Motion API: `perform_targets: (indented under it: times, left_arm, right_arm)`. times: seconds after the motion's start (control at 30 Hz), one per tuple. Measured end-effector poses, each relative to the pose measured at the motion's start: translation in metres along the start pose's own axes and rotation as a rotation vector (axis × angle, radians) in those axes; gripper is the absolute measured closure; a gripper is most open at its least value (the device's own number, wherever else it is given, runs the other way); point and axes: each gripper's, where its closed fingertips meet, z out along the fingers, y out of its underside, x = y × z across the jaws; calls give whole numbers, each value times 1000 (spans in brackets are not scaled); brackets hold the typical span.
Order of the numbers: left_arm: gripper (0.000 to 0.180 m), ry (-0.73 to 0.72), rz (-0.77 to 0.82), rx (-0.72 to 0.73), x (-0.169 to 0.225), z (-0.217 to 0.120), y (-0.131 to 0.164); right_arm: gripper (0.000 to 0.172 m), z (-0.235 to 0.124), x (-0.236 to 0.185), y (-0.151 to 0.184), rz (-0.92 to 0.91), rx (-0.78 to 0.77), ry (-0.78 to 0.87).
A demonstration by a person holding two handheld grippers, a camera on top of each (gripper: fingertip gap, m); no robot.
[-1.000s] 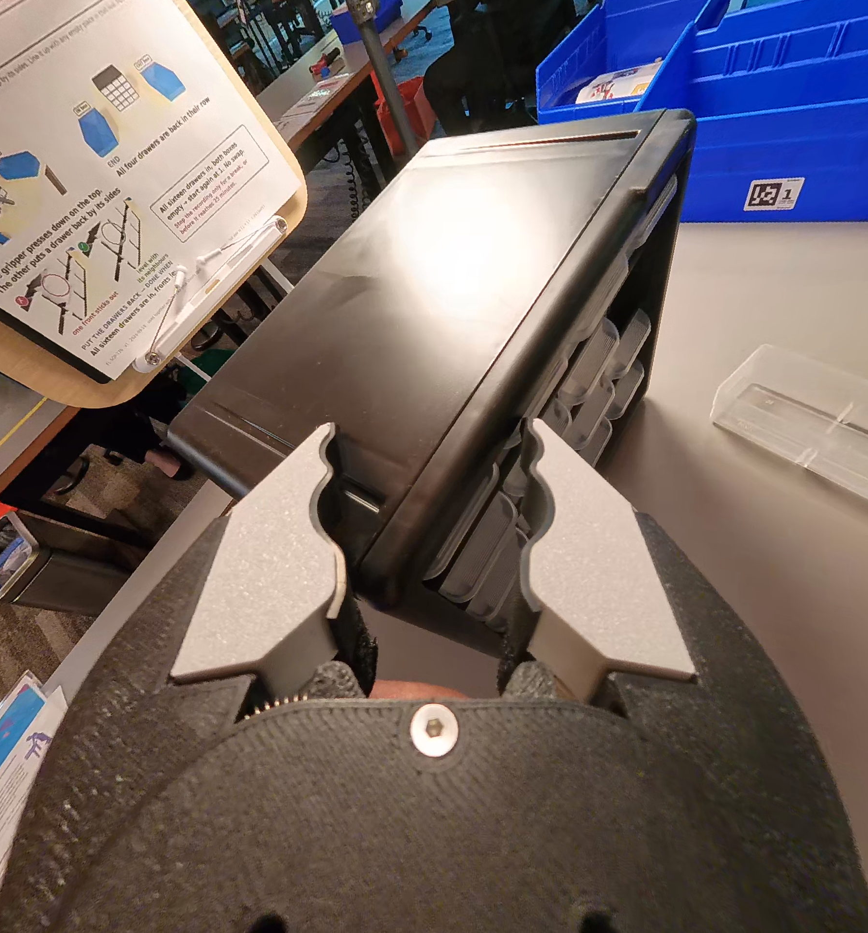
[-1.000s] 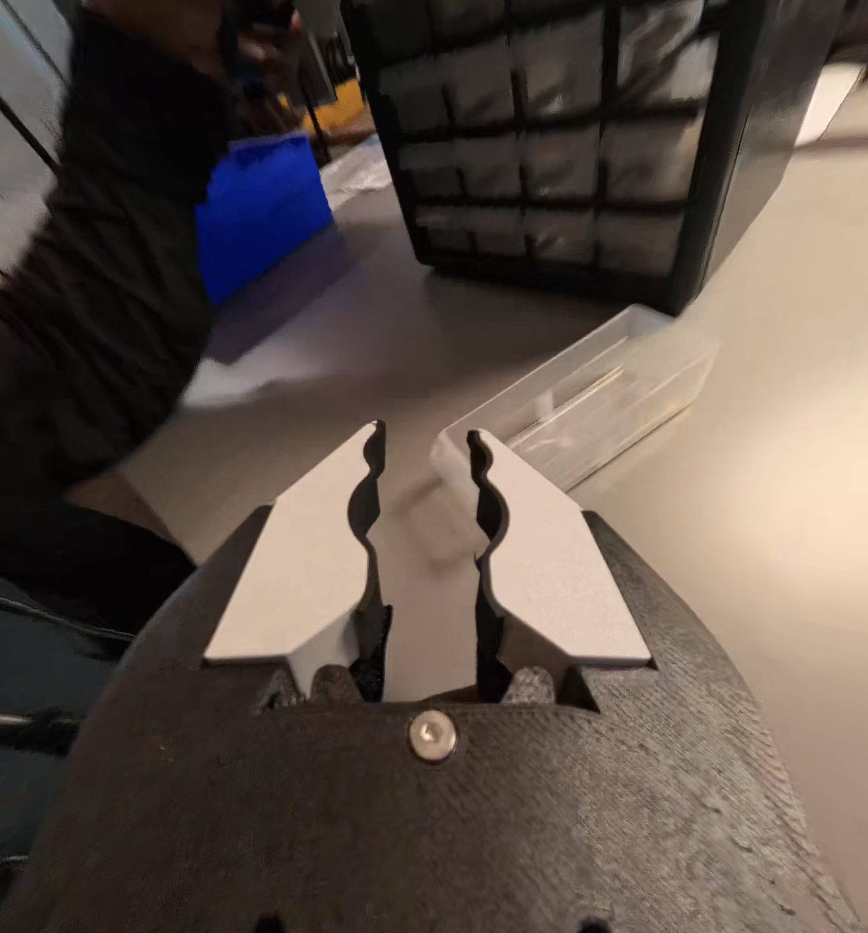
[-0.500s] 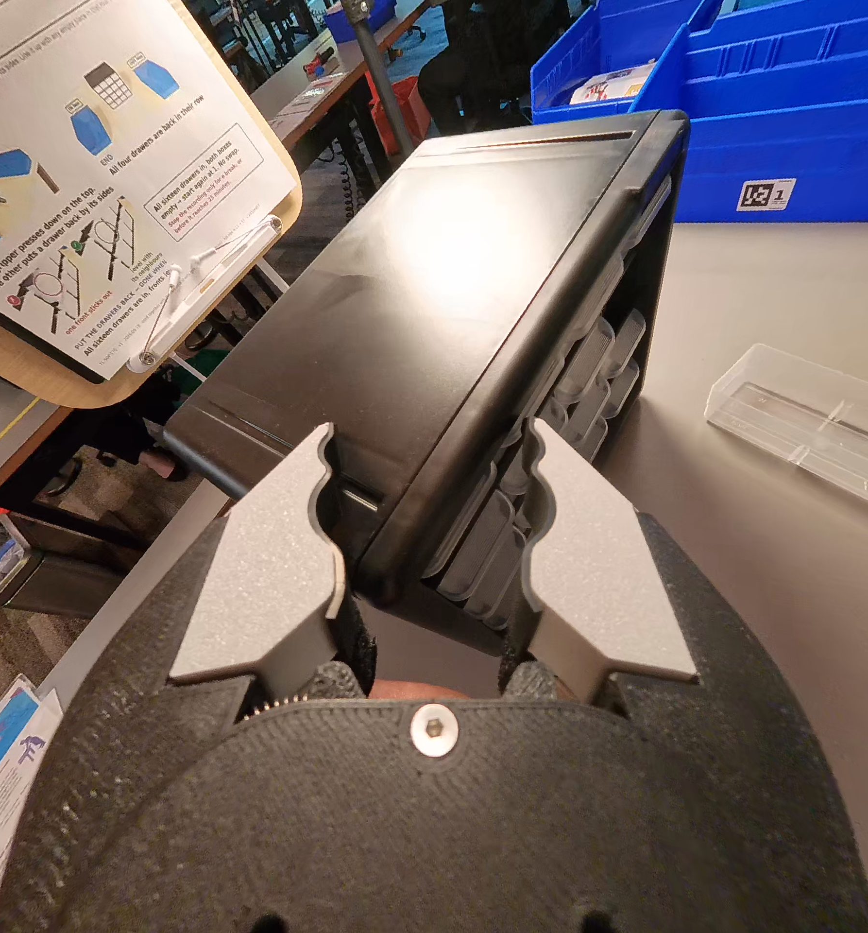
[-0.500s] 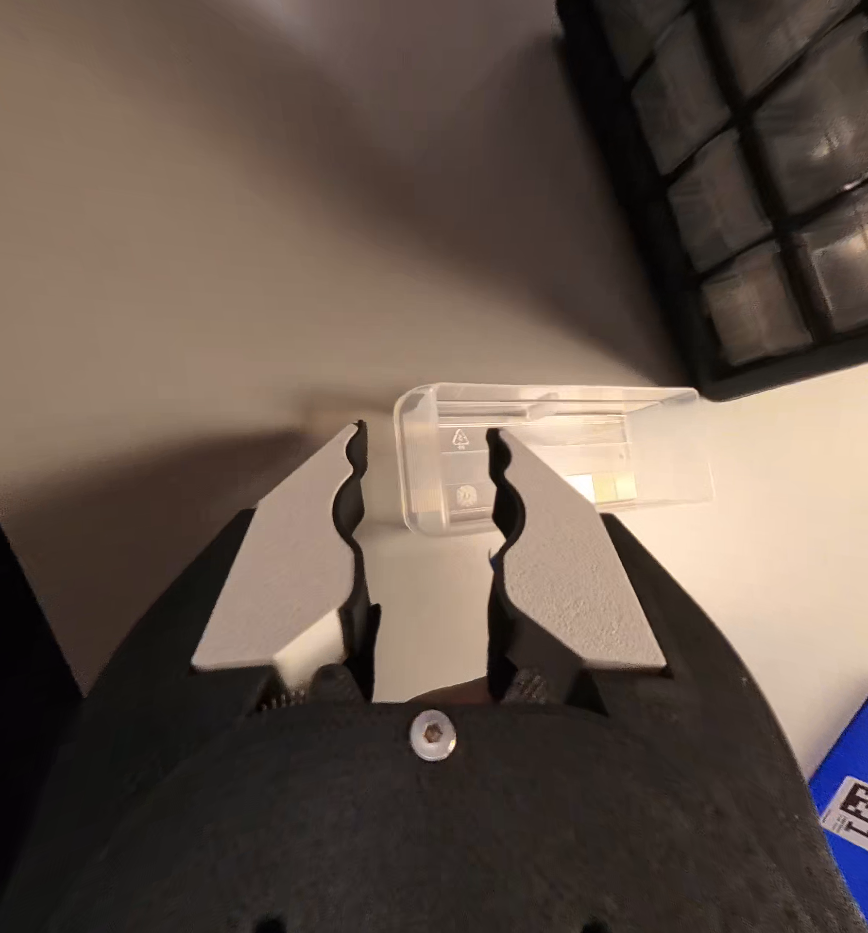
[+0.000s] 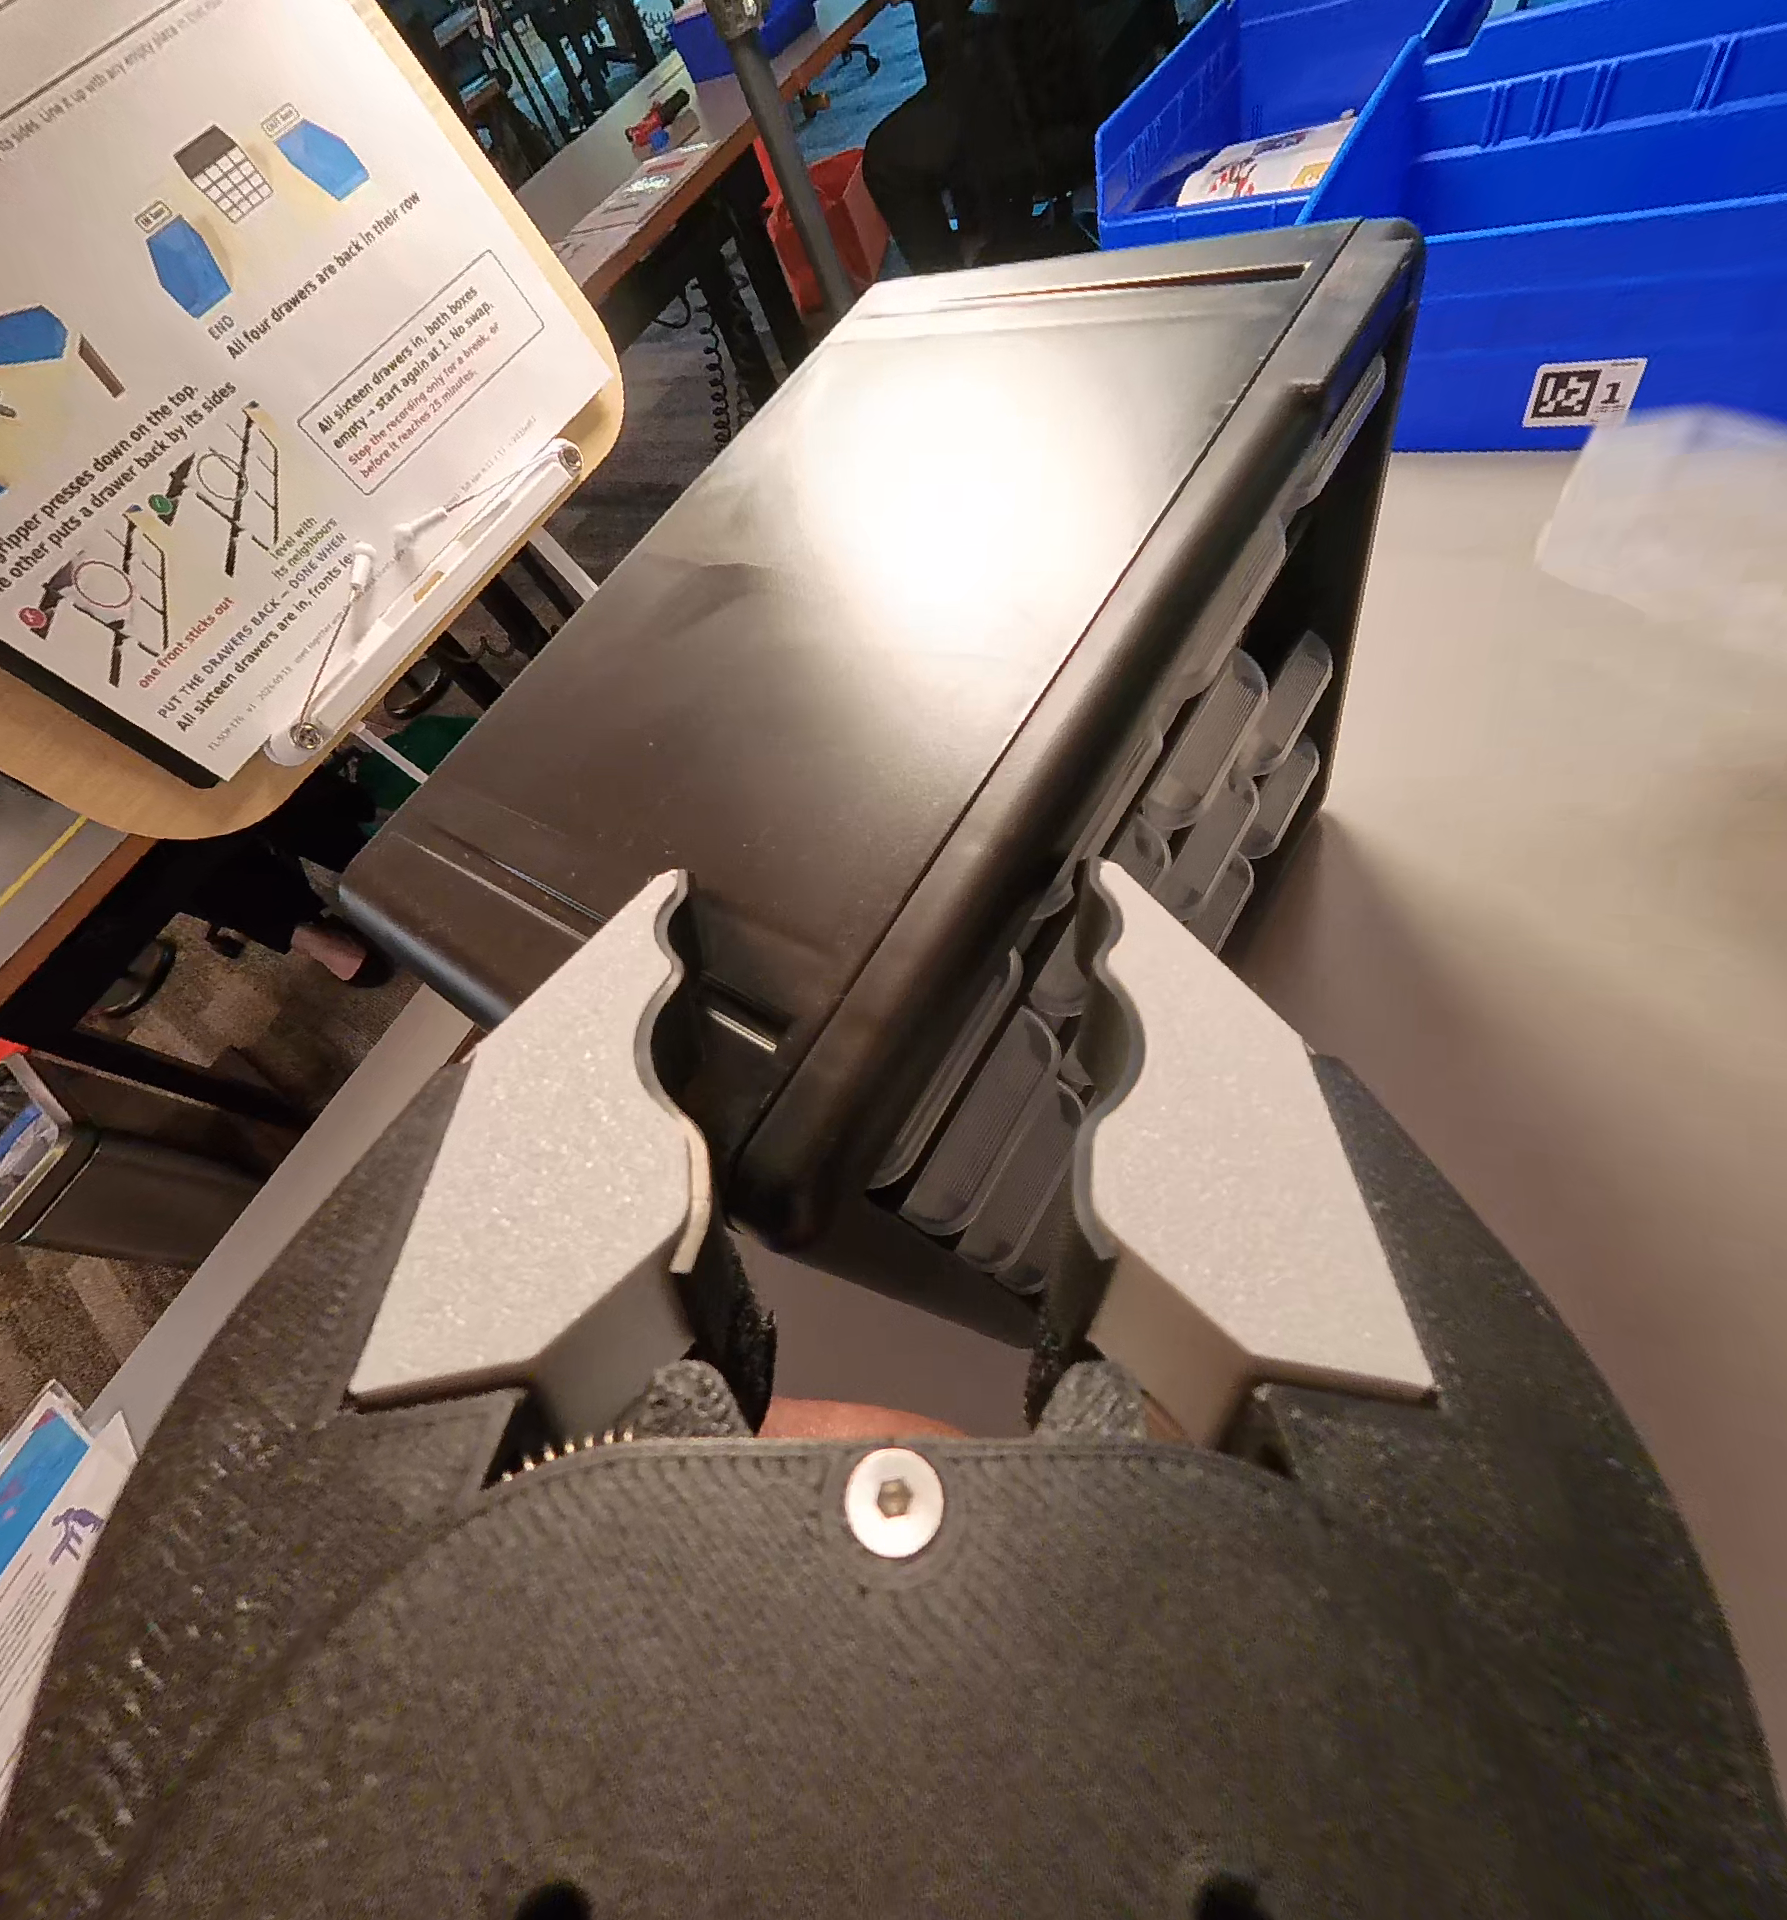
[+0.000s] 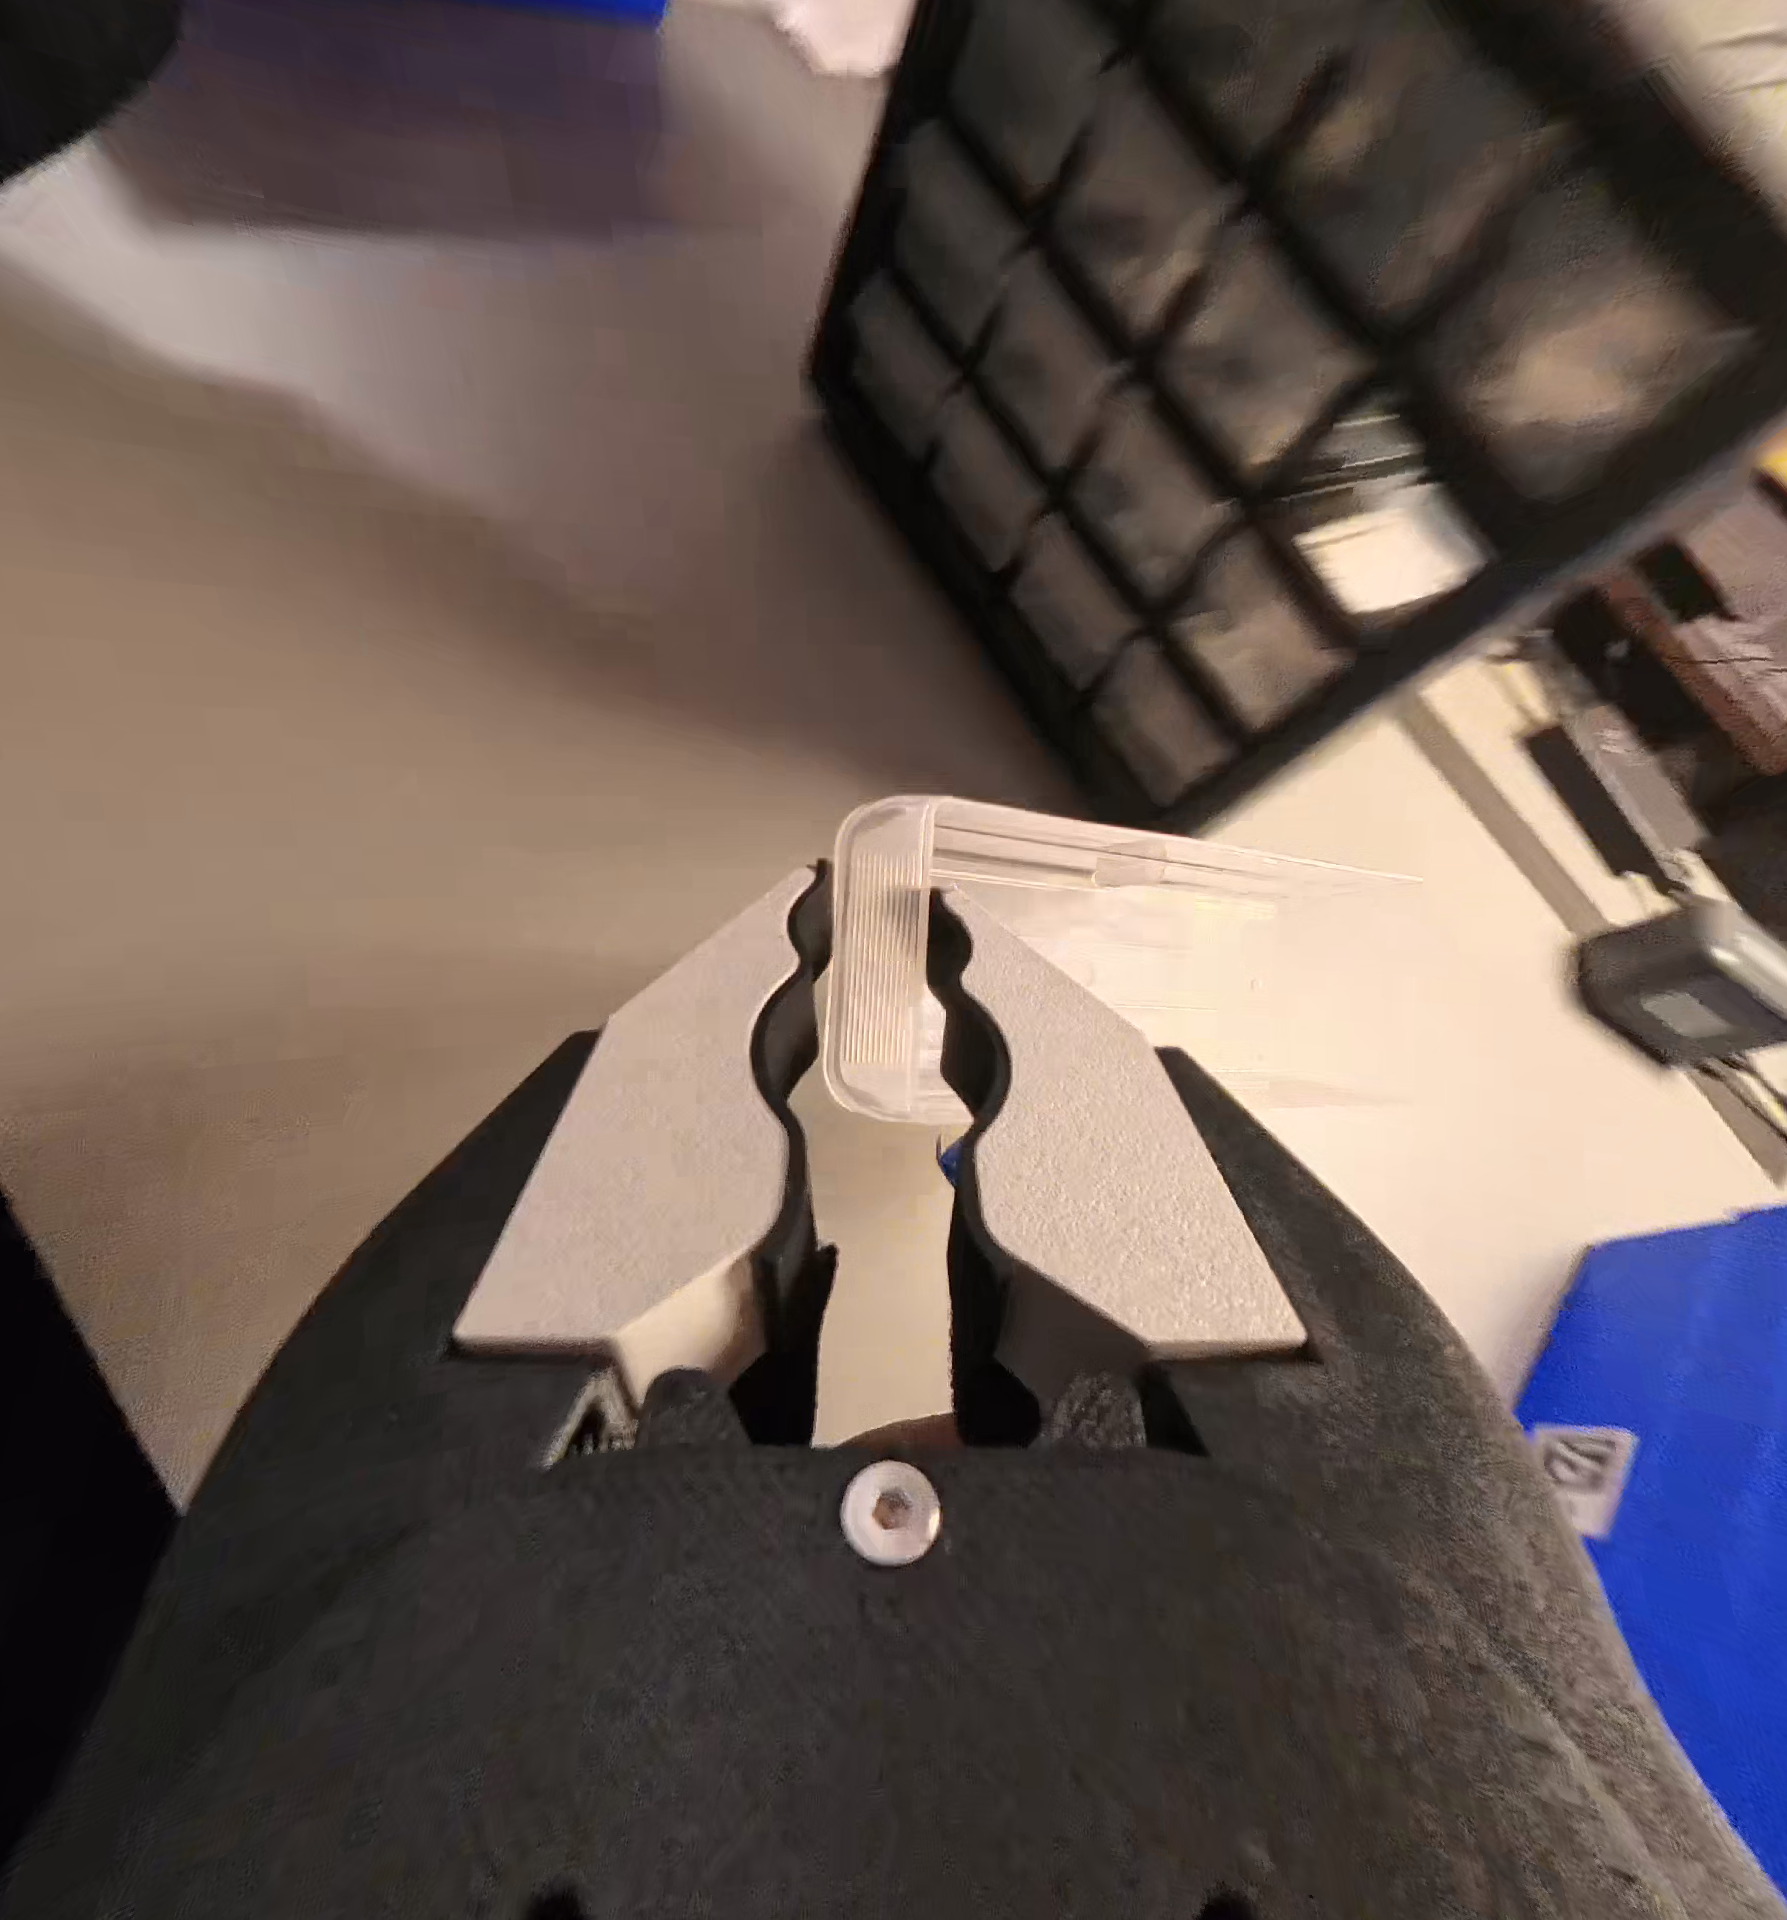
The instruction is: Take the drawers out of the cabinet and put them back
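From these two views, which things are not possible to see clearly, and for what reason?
- Left wrist view: the clear drawer is only a motion-blurred smear, cut by the right edge.
- Left wrist view: whether the left gripper touches the cabinet; its fingers hide any contact.
- Right wrist view: the cabinet's drawer fronts are blurred, so an empty slot cannot be found.
- Right wrist view: the right gripper holds the drawer's ribbed handle; its far end fades into glare.

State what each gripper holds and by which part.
Right gripper: shut on the clear plastic drawer, pinching its ribbed front handle tab. Left gripper: holds nothing; its open fingers straddle the black cabinet's top front edge.
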Motion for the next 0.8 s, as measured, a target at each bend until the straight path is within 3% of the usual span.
perform_targets:
  times: [0.17, 0.33, 0.53, 0.67, 0.8]
  left_arm:
    - [108, -1, -1, 1, 0, 0, 0]
    - [108, -5, 0, -1, 0, 1, 0]
    - [109, -9, 2, -3, 0, 1, 0]
    - [110, -8, 0, 0, -1, 1, 0]
    - [110, -7, -2, 2, -1, 1, 0]
  right_arm:
    - [154, -58, 108, -10, 174, 64, 279]
    - [154, -93, 218, 27, 319, -40, 499]
    - [154, -53, 299, 116, 502, -254, 500]
    - [153, -12, 311, 165, 558, -384, 437]
    - [153, 12, 311, 189, 618, -457, 399]
